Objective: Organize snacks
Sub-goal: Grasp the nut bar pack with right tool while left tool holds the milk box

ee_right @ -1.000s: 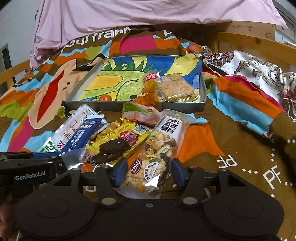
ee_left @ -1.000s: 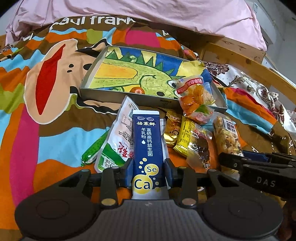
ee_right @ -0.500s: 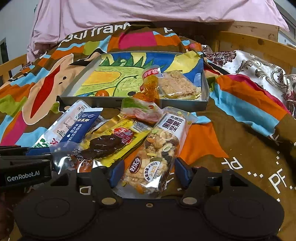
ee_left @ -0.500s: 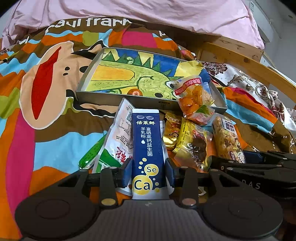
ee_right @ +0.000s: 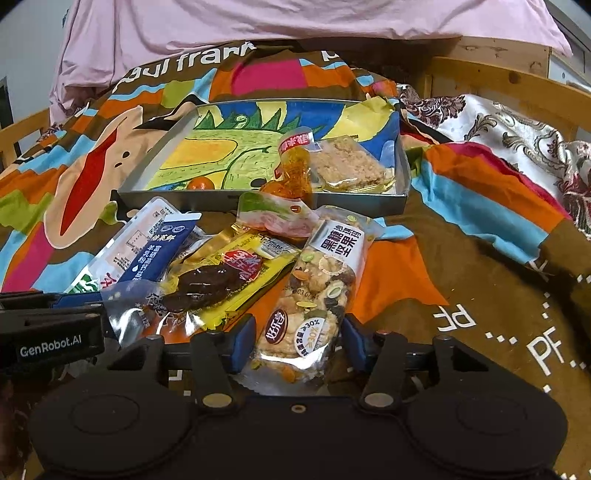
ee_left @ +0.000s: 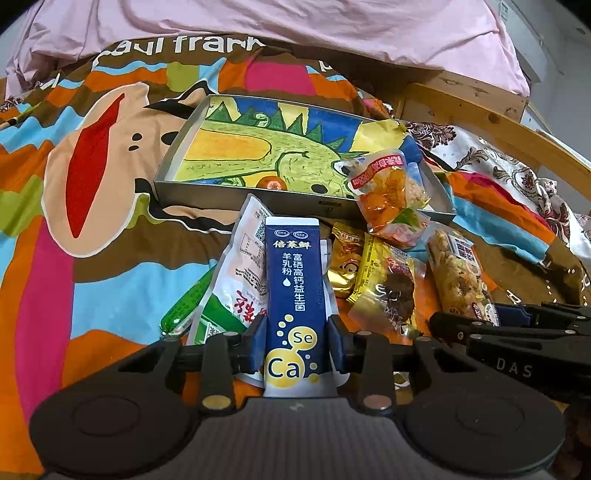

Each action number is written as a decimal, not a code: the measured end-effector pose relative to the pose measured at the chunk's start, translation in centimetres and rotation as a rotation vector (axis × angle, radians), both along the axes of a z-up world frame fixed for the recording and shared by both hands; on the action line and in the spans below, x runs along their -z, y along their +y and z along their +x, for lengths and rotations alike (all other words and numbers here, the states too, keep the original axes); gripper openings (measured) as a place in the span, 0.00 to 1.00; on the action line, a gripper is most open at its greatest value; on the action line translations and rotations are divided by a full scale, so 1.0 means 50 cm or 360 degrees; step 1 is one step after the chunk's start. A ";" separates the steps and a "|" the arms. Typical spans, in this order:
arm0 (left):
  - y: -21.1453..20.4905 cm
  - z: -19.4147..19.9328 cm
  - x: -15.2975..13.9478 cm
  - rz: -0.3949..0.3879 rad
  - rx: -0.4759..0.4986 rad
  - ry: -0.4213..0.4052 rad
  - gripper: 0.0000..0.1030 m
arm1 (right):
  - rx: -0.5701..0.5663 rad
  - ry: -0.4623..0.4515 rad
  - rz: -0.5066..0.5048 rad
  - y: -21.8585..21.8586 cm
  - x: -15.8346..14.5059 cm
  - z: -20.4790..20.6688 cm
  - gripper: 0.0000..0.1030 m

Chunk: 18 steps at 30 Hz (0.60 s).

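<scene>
A dark blue milk-powder sachet [ee_left: 295, 280] lies on the bedspread, its near end between the pads of my left gripper [ee_left: 295, 339], which press its two sides as the jaws close a little. My right gripper [ee_right: 299, 338] is closing on a clear nut-mix packet [ee_right: 321, 280], and its blue pads touch the packet's edges. Beyond the snack pile stands a shallow grey tray [ee_right: 184, 197] with a dinosaur drawing inside. In the tray lie a rice-crisp bar [ee_right: 347, 166] and a small orange ball [ee_right: 201, 182]. An orange candy packet [ee_right: 295, 173] leans over the tray's front wall.
More snacks lie between the grippers: a white-and-green packet [ee_left: 236, 288], a green stick [ee_left: 184, 306], a gold packet [ee_left: 345, 258] and a yellow packet with a dark snack [ee_right: 221, 277]. A pink quilt [ee_right: 258, 22] is at the back, a wooden bed rail [ee_right: 498, 81] on the right.
The right gripper's pads have come closer together and now meet the nut-mix packet. The left gripper still grips the blue sachet in the same place.
</scene>
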<state>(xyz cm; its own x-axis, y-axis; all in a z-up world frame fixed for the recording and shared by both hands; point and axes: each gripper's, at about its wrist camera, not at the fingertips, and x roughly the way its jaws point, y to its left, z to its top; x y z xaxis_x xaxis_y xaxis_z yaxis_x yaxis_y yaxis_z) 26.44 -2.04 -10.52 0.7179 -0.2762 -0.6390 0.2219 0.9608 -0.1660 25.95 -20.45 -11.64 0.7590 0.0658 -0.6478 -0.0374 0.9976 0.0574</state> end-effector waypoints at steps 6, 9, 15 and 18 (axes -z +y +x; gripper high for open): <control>-0.002 0.000 0.002 0.0017 0.0003 -0.0013 0.37 | 0.0005 -0.0011 -0.0024 0.004 -0.003 -0.005 0.50; -0.004 -0.004 0.000 0.0020 -0.0004 -0.0025 0.34 | -0.0001 -0.0020 -0.0077 0.007 -0.007 -0.014 0.47; -0.002 -0.018 -0.013 0.0005 -0.0041 -0.0040 0.31 | -0.0034 -0.0087 -0.0280 0.020 -0.016 -0.041 0.45; -0.003 -0.030 -0.026 -0.0007 -0.0050 -0.0083 0.31 | -0.0051 -0.0149 -0.0422 0.031 -0.020 -0.055 0.44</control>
